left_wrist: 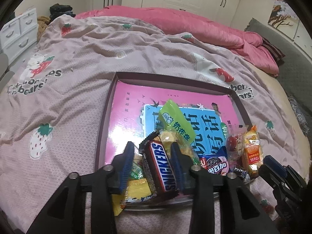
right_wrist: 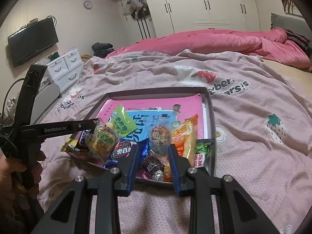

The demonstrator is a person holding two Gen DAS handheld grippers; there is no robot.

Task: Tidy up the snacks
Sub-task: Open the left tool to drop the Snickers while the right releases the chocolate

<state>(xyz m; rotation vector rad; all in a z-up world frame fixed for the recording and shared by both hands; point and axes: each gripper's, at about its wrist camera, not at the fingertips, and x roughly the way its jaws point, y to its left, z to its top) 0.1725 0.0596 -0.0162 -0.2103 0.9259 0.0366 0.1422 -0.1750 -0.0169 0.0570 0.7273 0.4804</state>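
Pink bedding (left_wrist: 81, 62) with strawberry prints covered the bed, and on it lay a shallow box (left_wrist: 109, 105) with a pink floor. Snack packets were piled at its near edge. The left gripper (left_wrist: 153, 152) stood with fingers apart on both sides of a Snickers bar (left_wrist: 162, 167), not pressing it. The right gripper (right_wrist: 154, 154) was also apart, over a dark wrapped candy (right_wrist: 153, 164).
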